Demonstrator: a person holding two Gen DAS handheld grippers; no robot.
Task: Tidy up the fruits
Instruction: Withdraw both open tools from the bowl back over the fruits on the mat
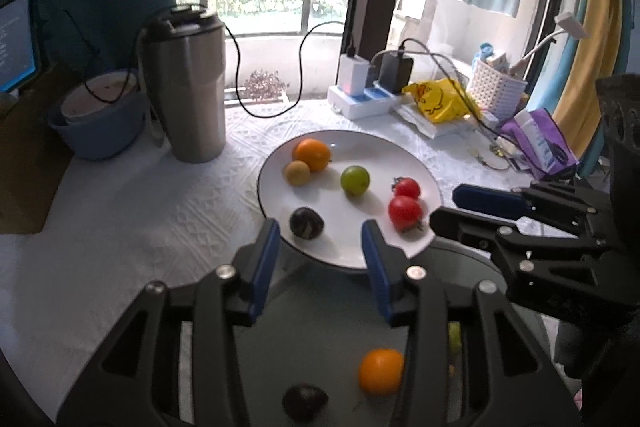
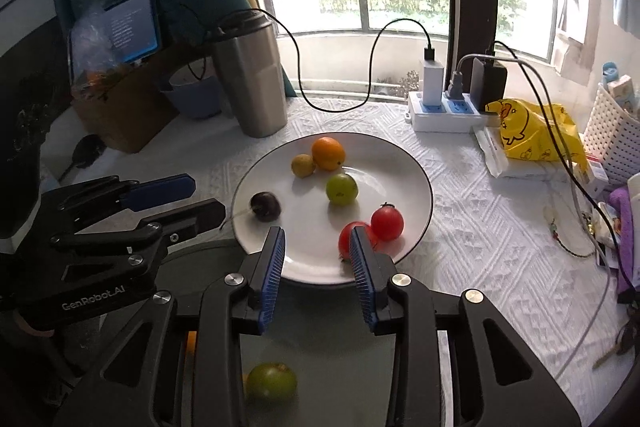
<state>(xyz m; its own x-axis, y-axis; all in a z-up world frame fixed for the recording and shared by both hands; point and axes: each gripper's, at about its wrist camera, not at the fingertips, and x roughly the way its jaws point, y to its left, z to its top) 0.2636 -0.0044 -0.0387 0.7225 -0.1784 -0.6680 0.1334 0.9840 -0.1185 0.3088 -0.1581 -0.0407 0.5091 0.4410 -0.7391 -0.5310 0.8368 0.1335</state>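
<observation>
A white plate (image 1: 352,143) (image 2: 404,171) holds an orange (image 1: 313,154) (image 2: 328,153), a small yellow fruit (image 1: 297,172) (image 2: 303,165), a green fruit (image 1: 355,180) (image 2: 341,188), a dark plum (image 1: 306,222) (image 2: 265,205) and two red tomatoes (image 1: 405,212) (image 2: 387,223). My left gripper (image 1: 320,247) is open and empty over the plate's near rim, by the plum. My right gripper (image 2: 317,253) is open and empty at the near rim, next to a tomato. Each gripper shows in the other's view, the right one (image 1: 460,207) and the left one (image 2: 200,199).
A steel tumbler (image 1: 186,83) (image 2: 250,75) and a blue bowl (image 1: 96,123) stand at the back left. A power strip with chargers (image 1: 368,95) (image 2: 448,107), a yellow bag (image 1: 438,99) (image 2: 532,135) and a white basket (image 1: 496,87) are at the back right. Cables trail across the tablecloth.
</observation>
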